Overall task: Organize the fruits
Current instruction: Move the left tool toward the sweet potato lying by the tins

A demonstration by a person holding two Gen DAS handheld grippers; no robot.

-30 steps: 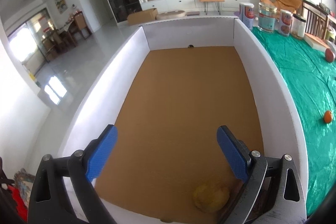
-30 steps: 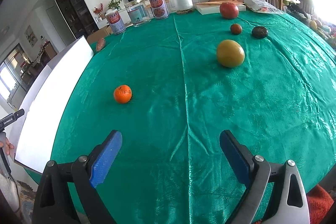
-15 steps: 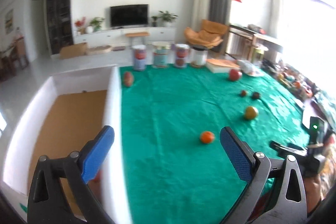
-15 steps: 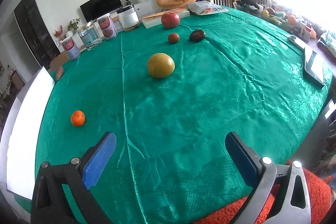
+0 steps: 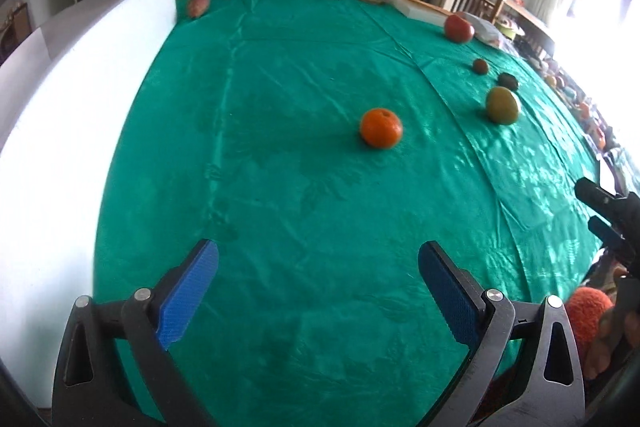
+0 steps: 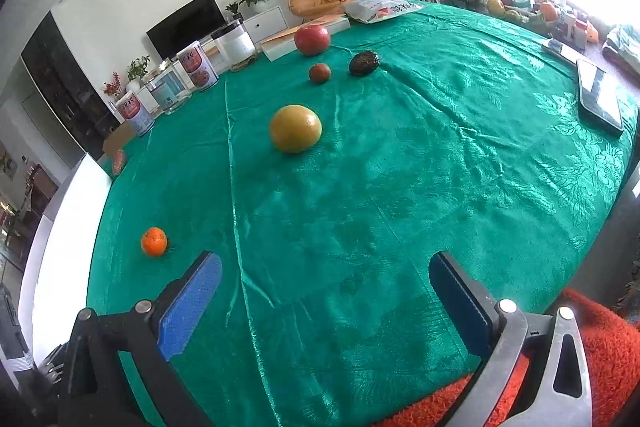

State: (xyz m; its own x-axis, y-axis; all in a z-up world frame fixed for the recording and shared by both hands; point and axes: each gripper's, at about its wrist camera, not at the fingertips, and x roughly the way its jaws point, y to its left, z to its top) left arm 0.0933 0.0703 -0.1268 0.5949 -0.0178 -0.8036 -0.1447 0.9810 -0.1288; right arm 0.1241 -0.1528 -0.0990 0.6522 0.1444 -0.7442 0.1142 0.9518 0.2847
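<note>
Orange (image 5: 381,127) ahead, slightly right of left claw (image 5: 318,287), nearer it than right claw (image 6: 325,301); both released, empty.

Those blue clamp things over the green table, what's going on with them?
A person holds a two-finger gripper in each hand and is sorting fruit. Both the left gripper and the right gripper are open and empty above the green tablecloth. A small orange lies ahead of the left one; a yellow citrus, a red fruit, a dark avocado and others lie loose. The white box stands at the table's left.
</note>
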